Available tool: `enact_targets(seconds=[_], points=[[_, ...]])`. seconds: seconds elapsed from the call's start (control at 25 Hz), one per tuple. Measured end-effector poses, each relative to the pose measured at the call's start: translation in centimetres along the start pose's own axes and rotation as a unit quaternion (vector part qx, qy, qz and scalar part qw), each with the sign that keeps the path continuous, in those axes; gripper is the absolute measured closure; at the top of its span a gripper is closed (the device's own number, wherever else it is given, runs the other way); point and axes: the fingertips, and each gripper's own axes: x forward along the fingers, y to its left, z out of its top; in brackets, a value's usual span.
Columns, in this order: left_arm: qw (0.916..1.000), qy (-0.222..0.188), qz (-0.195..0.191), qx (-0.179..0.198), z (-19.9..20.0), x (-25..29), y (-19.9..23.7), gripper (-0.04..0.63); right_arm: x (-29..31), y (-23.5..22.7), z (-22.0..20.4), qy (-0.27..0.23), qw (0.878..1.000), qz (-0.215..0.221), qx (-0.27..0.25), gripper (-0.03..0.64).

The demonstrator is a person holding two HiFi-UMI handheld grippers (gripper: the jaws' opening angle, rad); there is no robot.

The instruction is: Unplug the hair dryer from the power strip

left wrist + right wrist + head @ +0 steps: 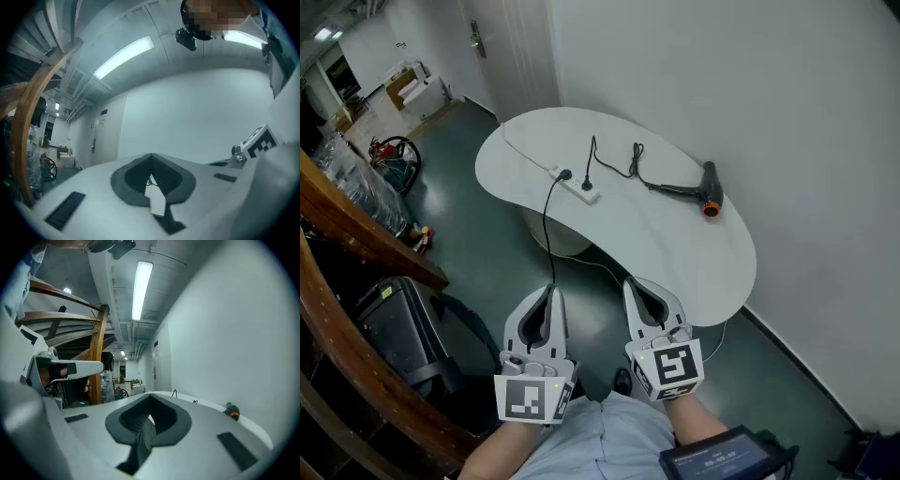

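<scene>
- Right gripper view, left gripper view: right gripper (149, 417) and left gripper (151, 176) jaws together, empty.
- Both hang near the person, short of the white surface (675, 262).
- Hair dryer (701, 192) lies far right; its plug (587, 185) sits in the power strip (577, 187).
- Risk: second plug (565, 174) just beside could be pulled instead; power strip may lift.

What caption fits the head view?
Left gripper and right gripper, both shut, face a table with a hair dryer plugged into a power strip.

The white power strip (575, 186) lies on the white curved bench (675, 258) ahead of me. The black hair dryer (698, 190) lies to its right.
</scene>
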Motion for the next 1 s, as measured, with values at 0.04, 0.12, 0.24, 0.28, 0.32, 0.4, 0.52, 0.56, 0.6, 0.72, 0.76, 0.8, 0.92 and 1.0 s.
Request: enact_targets(seconds=[0.04, 0.12, 0.24, 0.28, 0.32, 0.4, 0.52, 0.56, 0.6, 0.72, 0.76, 0.8, 0.92, 1.0], points=[[1.0, 0.0, 0.0, 0.0, 0.0, 0.2, -0.1, 0.598, 0.1, -0.1, 0.0, -0.001, 1.0, 0.001, -0.001, 0.617], [1.0, 0.001, 0.001, 0.001, -0.1, 0.4, -0.2, 0.598, 0.2, -0.4, 0.1, -0.001, 1.0, 0.003, -0.003, 0.617], [1.0, 0.002, 0.006, 0.002, -0.1, 0.7, -0.6, 0.598, 0.2, -0.9, -0.1, -0.001, 1.0, 0.008, -0.002, 0.617], [1.0, 0.003, 0.008, 0.001, -0.2, 0.8, -0.7, 0.598, 0.1, -1.1, -0.1, -0.004, 1.0, 0.009, 0.003, 0.617], [0.9999, 0.003, 0.011, -0.001, -0.2, 0.9, -0.9, 0.598, 0.0, -1.4, -0.1, -0.007, 1.0, 0.012, 0.008, 0.617], [0.9998, 0.005, 0.019, -0.004, -0.4, 1.0, -1.1, 0.598, -0.1, -2.0, -0.2, -0.009, 1.0, 0.019, 0.018, 0.615], [0.9994, 0.007, 0.034, -0.006, -0.4, 1.1, -1.7, 0.598, -0.1, -2.6, -0.8, 0.006, 0.999, 0.03, 0.022, 0.615], [0.9992, 0.008, 0.039, -0.007, -0.4, 1.0, -1.9, 0.598, -0.2, -2.8, -1.1, 0.011, 0.999, 0.035, 0.022, 0.615], [0.999, 0.01, 0.043, -0.008, -0.4, 1.0, -2.1, 0.598, -0.2, -3.0, -1.3, 0.015, 0.999, 0.038, 0.021, 0.615], [0.9986, 0.019, 0.05, -0.002, -0.8, 1.2, -2.6, 0.598, 0.3, -3.9, -2.1, 0.025, 0.998, 0.045, 0.025, 0.615], [0.9984, 0.024, 0.052, 0.0, -1.0, 1.3, -2.6, 0.598, 0.6, -4.1, -2.4, 0.027, 0.998, 0.047, 0.028, 0.615], [0.9981, 0.028, 0.055, 0.002, -1.2, 1.3, -2.5, 0.598, 0.8, -4.1, -2.5, 0.028, 0.998, 0.05, 0.031, 0.615], [0.9976, 0.032, 0.062, 0.001, -1.6, 1.9, -1.9, 0.598, 1.6, -4.1, -2.8, 0.03, 0.997, 0.056, 0.032, 0.615], [0.9976, 0.03, 0.063, 0.001, -1.9, 2.6, -1.3, 0.598, 2.5, -4.4, -3.2, 0.033, 0.997, 0.056, 0.032, 0.615]])
